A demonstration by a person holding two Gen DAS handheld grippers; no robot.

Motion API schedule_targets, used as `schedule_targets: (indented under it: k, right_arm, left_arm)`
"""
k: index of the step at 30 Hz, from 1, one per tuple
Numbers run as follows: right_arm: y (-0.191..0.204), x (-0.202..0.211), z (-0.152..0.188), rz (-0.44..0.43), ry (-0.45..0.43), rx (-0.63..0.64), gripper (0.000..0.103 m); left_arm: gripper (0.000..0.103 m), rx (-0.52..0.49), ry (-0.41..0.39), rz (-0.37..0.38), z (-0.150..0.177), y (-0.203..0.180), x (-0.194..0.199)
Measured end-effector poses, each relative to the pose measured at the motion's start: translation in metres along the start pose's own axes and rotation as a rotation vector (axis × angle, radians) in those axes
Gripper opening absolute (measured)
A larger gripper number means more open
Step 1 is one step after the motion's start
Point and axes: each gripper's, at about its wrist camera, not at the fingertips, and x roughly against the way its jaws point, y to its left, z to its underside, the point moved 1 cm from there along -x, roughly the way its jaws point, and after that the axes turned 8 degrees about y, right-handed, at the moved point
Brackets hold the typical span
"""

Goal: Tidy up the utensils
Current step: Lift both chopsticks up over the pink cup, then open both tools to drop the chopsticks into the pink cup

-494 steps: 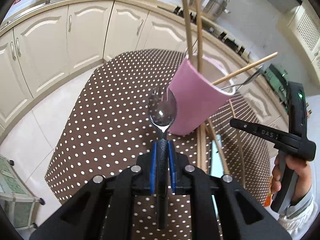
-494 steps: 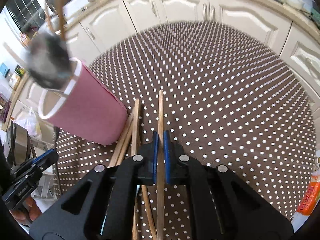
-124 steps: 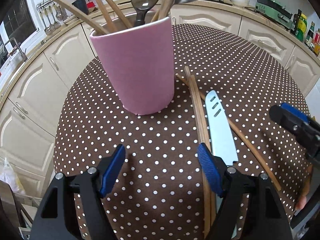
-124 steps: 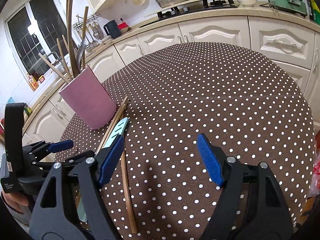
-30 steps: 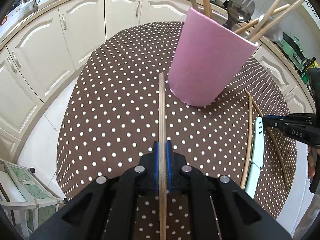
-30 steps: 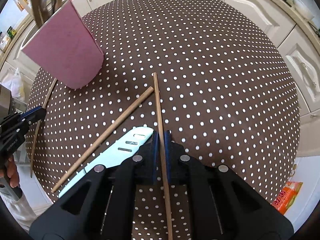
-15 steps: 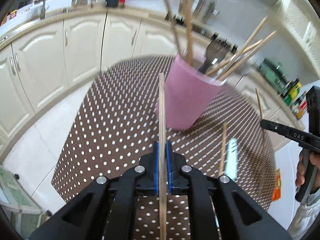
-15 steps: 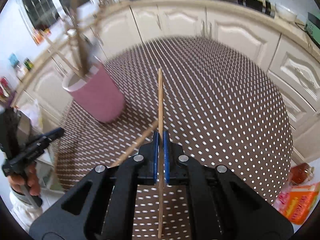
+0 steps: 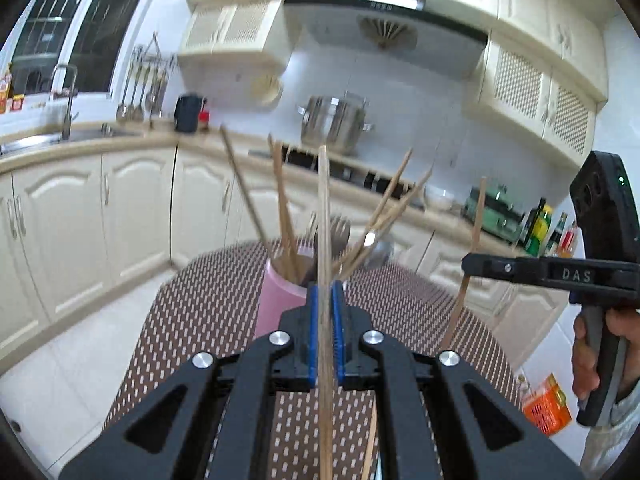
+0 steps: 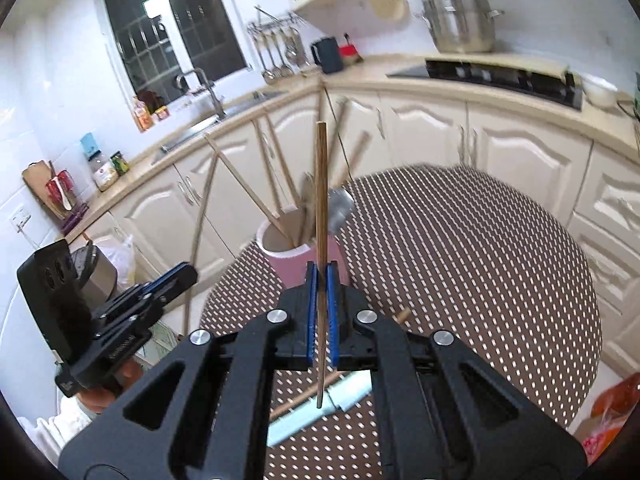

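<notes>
In the left wrist view my left hand-held gripper (image 9: 325,332) is clamped on 1 chopstick (image 9: 323,208), the pink cup (image 9: 276,300) just ahead. In the right wrist view my right hand-held gripper (image 10: 322,312) pinches another chopstick (image 10: 321,200), cup (image 10: 296,256) ahead; the crowded sticks could deflect either tip, I judge.

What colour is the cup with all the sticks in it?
The round utensil cup is pink with a white inside, shown best in the right wrist view.

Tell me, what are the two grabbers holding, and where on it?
Each holds one wooden chopstick. The left gripper pinches its chopstick partway along; the right gripper pinches its chopstick nearer the lower end.
</notes>
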Motion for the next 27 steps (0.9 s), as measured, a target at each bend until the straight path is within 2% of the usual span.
schedule_targets:
  k: [12, 19, 27]
  right_arm:
    - [0.05, 0.009, -0.045, 0.013, -0.197, 0.108, 0.005]
    - [0.058, 0.006, -0.071, 0.0, -0.251, 0.116, 0.005]
    - [0.053, -0.009, -0.083, 0.02, -0.276, 0.096, 0.005]
  left_arm:
    - [0.007, -0.042, -0.28, -0.016, -0.054, -0.027, -0.014]
    - [0.007, -0.035, -0.399, -0.068, -0.077, -0.027, -0.027]
    - [0.007, 0.004, -0.484, -0.116, -0.08, -0.018, -0.046]
